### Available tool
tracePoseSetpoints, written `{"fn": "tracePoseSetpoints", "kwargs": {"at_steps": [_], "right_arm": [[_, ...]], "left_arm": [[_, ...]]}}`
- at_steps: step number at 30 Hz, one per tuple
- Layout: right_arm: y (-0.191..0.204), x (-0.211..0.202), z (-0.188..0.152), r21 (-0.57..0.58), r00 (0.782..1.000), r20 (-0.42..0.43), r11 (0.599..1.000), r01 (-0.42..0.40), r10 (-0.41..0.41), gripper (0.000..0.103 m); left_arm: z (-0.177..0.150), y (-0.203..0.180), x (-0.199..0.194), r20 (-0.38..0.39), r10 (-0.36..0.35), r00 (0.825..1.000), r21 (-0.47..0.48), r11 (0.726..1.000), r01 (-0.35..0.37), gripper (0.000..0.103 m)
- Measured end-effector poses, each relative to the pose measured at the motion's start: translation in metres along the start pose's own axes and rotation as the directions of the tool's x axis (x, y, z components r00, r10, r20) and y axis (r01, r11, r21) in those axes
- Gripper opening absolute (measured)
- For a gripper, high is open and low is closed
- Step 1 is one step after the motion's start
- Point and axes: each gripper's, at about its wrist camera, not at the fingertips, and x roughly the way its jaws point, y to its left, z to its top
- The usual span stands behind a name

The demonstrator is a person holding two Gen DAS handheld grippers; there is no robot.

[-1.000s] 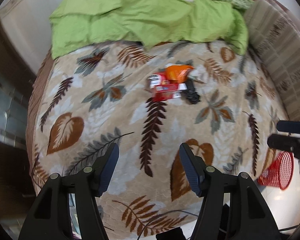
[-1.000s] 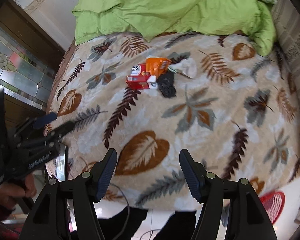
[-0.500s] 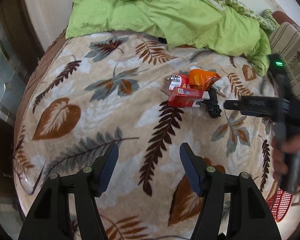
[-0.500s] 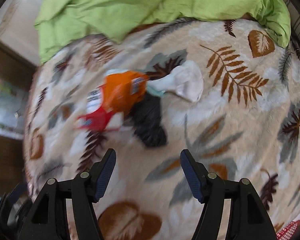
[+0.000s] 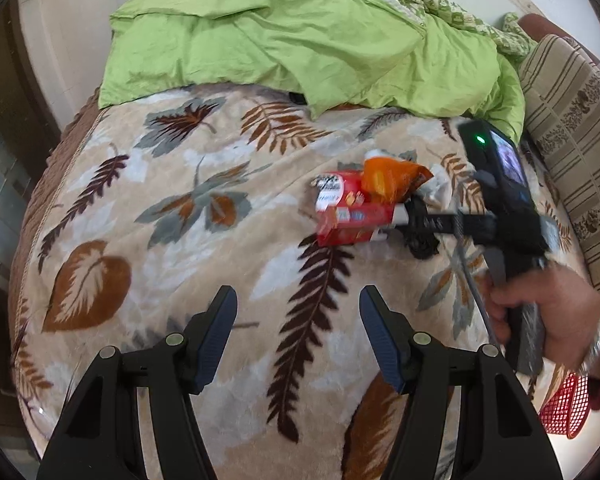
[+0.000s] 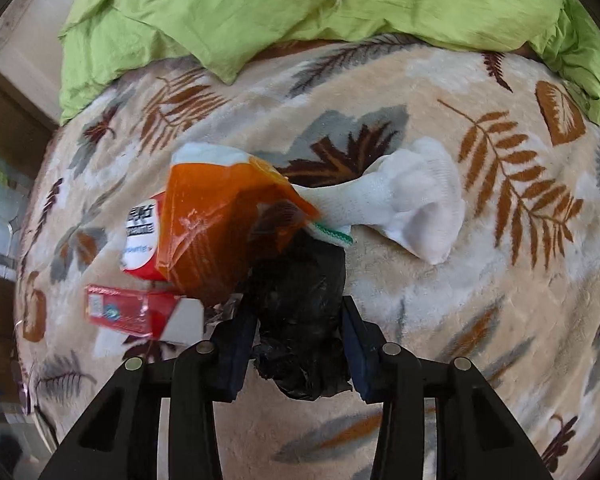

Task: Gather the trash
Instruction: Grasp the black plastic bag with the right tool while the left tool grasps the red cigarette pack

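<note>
A small pile of trash lies on the leaf-patterned blanket (image 6: 500, 320): a crumpled black plastic bag (image 6: 300, 320), an orange wrapper (image 6: 220, 220), a red and white carton (image 6: 140, 236), a flat red box (image 6: 132, 312) and a white sock (image 6: 412, 196). My right gripper (image 6: 298, 324) has its two fingers on either side of the black bag, touching it. In the left wrist view the pile (image 5: 364, 208) sits mid-bed and the right gripper (image 5: 432, 224) reaches into it from the right. My left gripper (image 5: 296, 328) is open and empty, above the blanket, well short of the pile.
A green duvet (image 5: 300, 40) is bunched at the head of the bed. A striped cushion (image 5: 572, 128) lies at the right. A red mesh basket (image 5: 564, 412) stands on the floor beside the bed, lower right. A wooden wall and glass panel are at the left.
My right gripper has moved in to the pile and its fingers have narrowed around the black bag. My left gripper has drifted closer to the bed and stayed open.
</note>
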Motion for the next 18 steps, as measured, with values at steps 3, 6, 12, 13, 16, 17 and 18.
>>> {"fn": "tracePoseSetpoints", "kwargs": {"at_steps": [3, 6, 12, 13, 16, 17, 18], "right_arm": [[-0.008, -0.026, -0.02, -0.003, 1.0, 0.007, 1.0, -0.022, 0.022, 0.043], [-0.019, -0.057, -0.047, 0.0, 0.999, 0.005, 0.999, -0.039, 0.039, 0.043], [-0.039, -0.097, -0.089, 0.028, 1.0, -0.007, 0.999, -0.03, 0.03, 0.044], [-0.041, -0.099, -0.092, 0.035, 0.999, -0.008, 0.999, -0.03, 0.031, 0.044], [-0.046, -0.108, -0.102, 0.048, 0.999, -0.007, 0.998, -0.037, 0.037, 0.044], [-0.047, -0.11, -0.105, 0.047, 0.999, -0.007, 0.998, -0.038, 0.038, 0.044], [-0.048, -0.112, -0.107, 0.047, 0.999, -0.007, 0.998, -0.041, 0.041, 0.043]], "left_arm": [[0.018, -0.003, 0.013, 0.018, -0.029, 0.999, 0.006, 1.0, 0.029, 0.063], [0.04, -0.008, 0.031, 0.033, -0.048, 0.998, 0.008, 0.999, 0.048, 0.063], [0.079, -0.021, 0.1, -0.024, -0.109, 0.994, 0.036, 0.993, 0.11, 0.063], [0.077, -0.024, 0.111, -0.052, -0.106, 0.993, 0.045, 0.993, 0.109, 0.063], [0.051, -0.038, 0.125, -0.149, -0.164, 0.975, 0.059, 0.983, 0.174, 0.063], [0.041, -0.043, 0.123, -0.164, -0.18, 0.97, 0.07, 0.979, 0.193, 0.062], [0.028, -0.051, 0.119, -0.189, -0.196, 0.962, 0.095, 0.972, 0.217, 0.062]]}}
